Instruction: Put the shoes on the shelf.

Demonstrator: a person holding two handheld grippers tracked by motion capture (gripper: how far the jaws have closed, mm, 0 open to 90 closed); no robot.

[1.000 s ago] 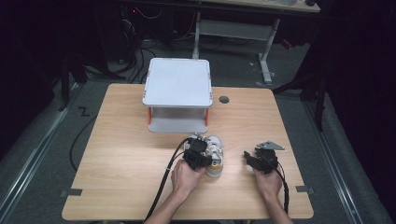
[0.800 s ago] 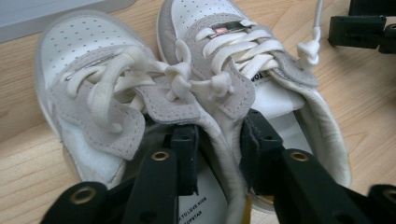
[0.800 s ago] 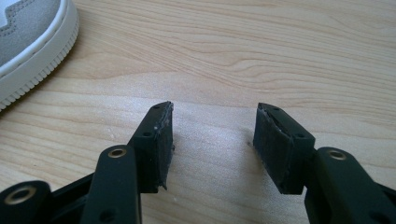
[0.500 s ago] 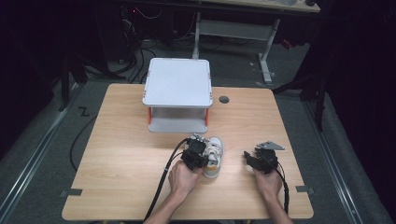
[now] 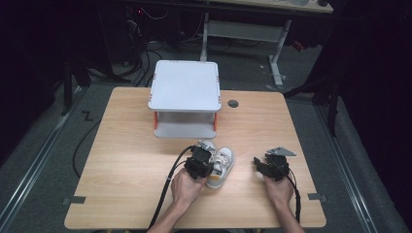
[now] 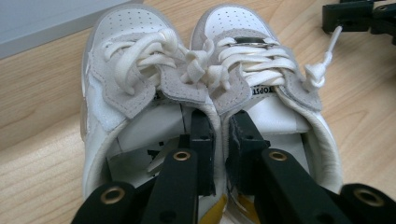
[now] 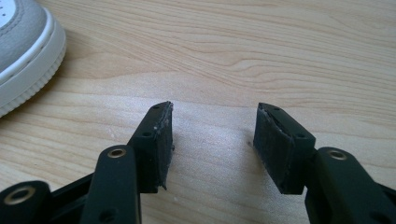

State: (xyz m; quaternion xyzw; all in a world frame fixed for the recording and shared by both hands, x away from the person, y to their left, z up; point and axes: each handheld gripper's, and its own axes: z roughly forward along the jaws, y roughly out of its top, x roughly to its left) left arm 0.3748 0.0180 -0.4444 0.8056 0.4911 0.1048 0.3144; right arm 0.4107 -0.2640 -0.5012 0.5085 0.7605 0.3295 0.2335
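Observation:
A pair of small white and grey sneakers [image 5: 222, 164] stands side by side on the wooden table [image 5: 121, 145], toes pointing away. In the left gripper view, one black jaw reaches into the left shoe [image 6: 126, 70] and the other into the right shoe [image 6: 254, 51]. My left gripper [image 6: 223, 126] has just been closing and now pinches the two touching inner collars together. From above, the left gripper [image 5: 206, 162] sits at the shoes' heels. My right gripper [image 7: 212, 123] rests open and empty on the table, to the right of the shoes [image 7: 23, 46]; the high view has it as the right gripper [image 5: 258, 165].
A grey two-level stand [image 5: 184, 92] with red posts sits at the table's far middle, just beyond the shoes. A round cable hole [image 5: 233, 103] lies to its right. Black cables trail from both grippers toward the near edge. Desk legs and cables are on the floor behind.
The left hand and the shoes have shifted very slightly toward the near edge. The right hand has stayed where it was.

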